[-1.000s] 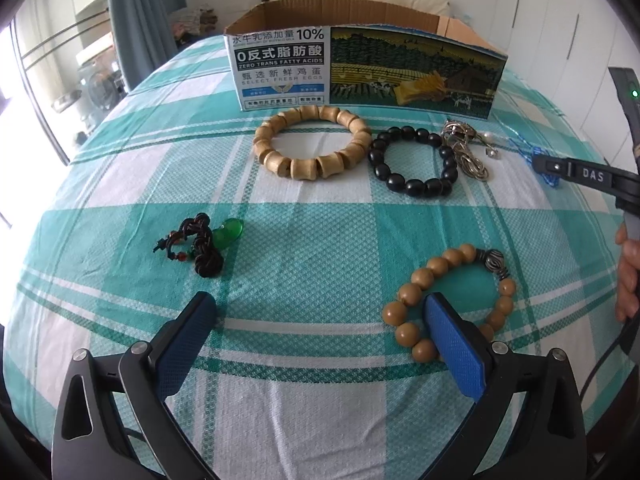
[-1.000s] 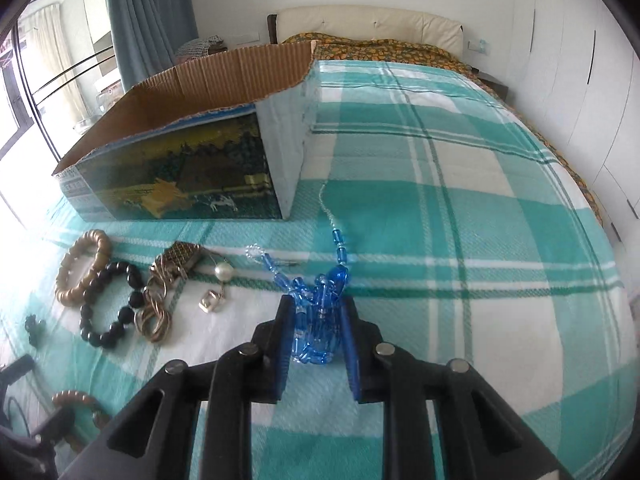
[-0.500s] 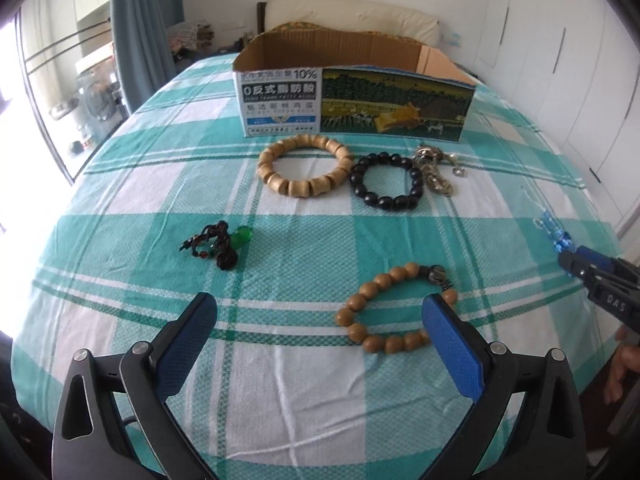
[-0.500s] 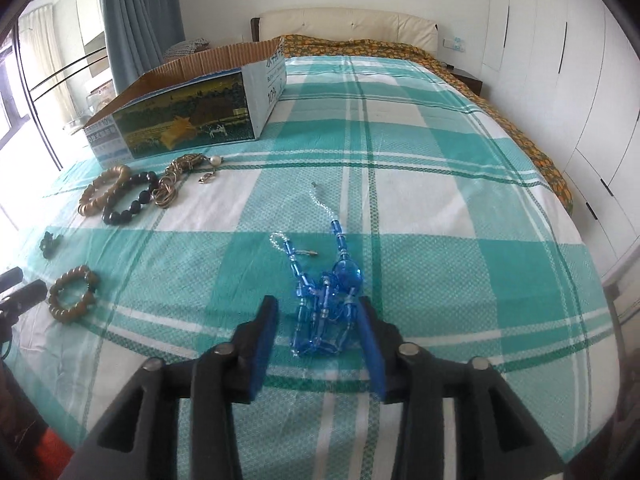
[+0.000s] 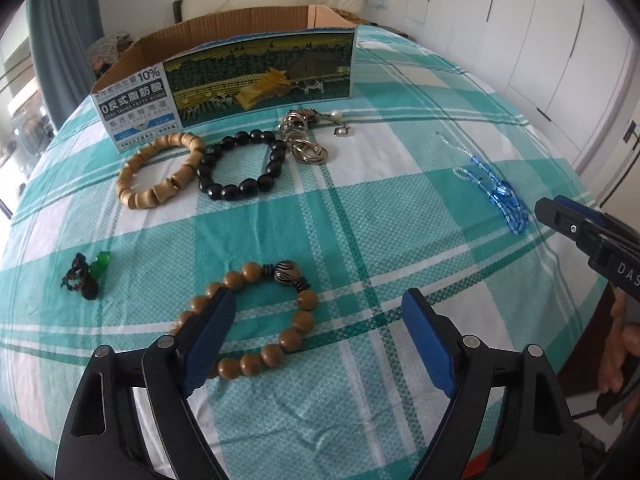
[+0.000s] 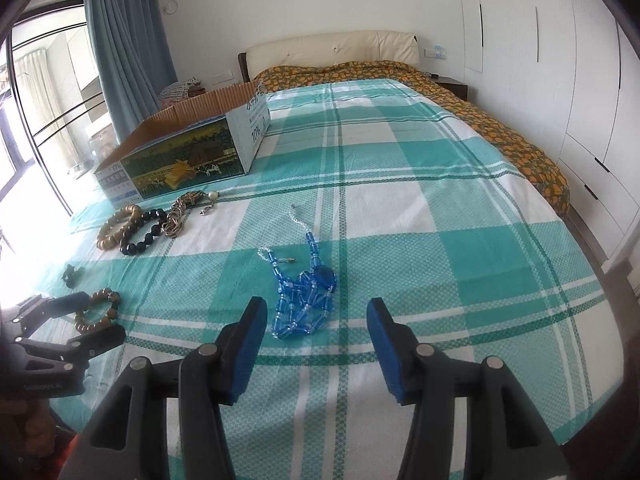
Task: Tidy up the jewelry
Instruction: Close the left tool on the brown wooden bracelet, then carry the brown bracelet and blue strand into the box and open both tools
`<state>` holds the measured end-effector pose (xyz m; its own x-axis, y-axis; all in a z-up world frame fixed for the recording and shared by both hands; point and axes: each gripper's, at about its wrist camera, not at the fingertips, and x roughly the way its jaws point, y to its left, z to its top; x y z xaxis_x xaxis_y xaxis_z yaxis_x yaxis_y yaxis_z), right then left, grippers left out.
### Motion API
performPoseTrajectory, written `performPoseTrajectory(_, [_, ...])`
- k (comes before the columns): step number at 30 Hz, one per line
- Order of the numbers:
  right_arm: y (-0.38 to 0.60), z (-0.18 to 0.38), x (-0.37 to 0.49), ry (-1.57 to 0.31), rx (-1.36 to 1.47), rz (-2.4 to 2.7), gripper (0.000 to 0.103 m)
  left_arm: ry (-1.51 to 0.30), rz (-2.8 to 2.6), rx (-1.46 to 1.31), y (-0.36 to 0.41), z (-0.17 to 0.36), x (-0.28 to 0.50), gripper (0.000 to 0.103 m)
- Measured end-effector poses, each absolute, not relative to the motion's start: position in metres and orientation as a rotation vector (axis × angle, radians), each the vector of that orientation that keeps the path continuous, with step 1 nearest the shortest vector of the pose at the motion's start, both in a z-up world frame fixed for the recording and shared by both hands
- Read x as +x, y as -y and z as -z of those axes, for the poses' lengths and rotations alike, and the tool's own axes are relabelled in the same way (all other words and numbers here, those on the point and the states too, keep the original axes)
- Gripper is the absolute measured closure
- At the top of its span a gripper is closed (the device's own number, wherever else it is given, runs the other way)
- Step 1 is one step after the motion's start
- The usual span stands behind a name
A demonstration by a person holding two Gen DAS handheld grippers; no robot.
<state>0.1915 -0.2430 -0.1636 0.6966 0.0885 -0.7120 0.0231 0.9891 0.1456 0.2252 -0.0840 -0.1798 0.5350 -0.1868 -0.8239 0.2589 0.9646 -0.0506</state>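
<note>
Jewelry lies on a teal checked bedspread. My left gripper [image 5: 320, 316] is open and empty above a brown round-bead bracelet [image 5: 256, 316]; its left finger covers part of the ring. My right gripper [image 6: 317, 320] is open and empty just behind a blue bead necklace [image 6: 306, 296], which also shows in the left wrist view [image 5: 500, 196]. A tan wooden bracelet [image 5: 160, 172], a black bead bracelet [image 5: 240, 168], a metal chain with a pearl [image 5: 306, 136] and a green-and-dark charm [image 5: 86, 276] lie in front of an open cardboard box [image 5: 260, 76].
The box [image 6: 188, 148] stands at the far left of the bed, open side up. The bed's near edge runs just below both grippers. A headboard [image 6: 332, 48] and white wardrobe doors [image 6: 560, 60] lie beyond and to the right. A window and blue curtain are at the left.
My right gripper has opened, let go of the blue necklace and pulled back toward the bed edge. My left gripper has shifted so the brown bracelet lies between its fingers.
</note>
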Motion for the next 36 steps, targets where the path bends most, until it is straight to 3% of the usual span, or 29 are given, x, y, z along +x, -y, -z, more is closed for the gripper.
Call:
performPoseTrajectory(7, [0.241,0.168,0.193,-0.810,0.132,-0.066,0.050,-0.965,0.288,0.133,0.079,0.181,0.214,0.039])
performPoseTrajectory(15, [0.242,0.171,0.192,-0.822,0.124,-0.073,0.050,-0.973,0.351,0.002,0.037,0.173,0.202,0.036])
performPoseTrajectory(26, [0.239,0.164,0.192,-0.799,0.125,-0.081,0.050,-0.989,0.281,0.063,0.060,0.179,0.223,0.039])
performPoseTrajectory(29, [0.246,0.164,0.196,-0.810,0.126,-0.073,0.050,-0.977,0.251,0.119,0.069,0.180,0.224,0.059])
performPoseTrajectory(31, [0.250,0.168,0.199,-0.837,0.131,-0.086,0.050,-0.971,0.264,0.119,0.070,0.180,0.222,0.089])
performPoseTrajectory(36, [0.249,0.174,0.209,-0.855,0.127,-0.099,0.050,-0.973,0.285,0.062,0.063,0.179,0.223,0.094])
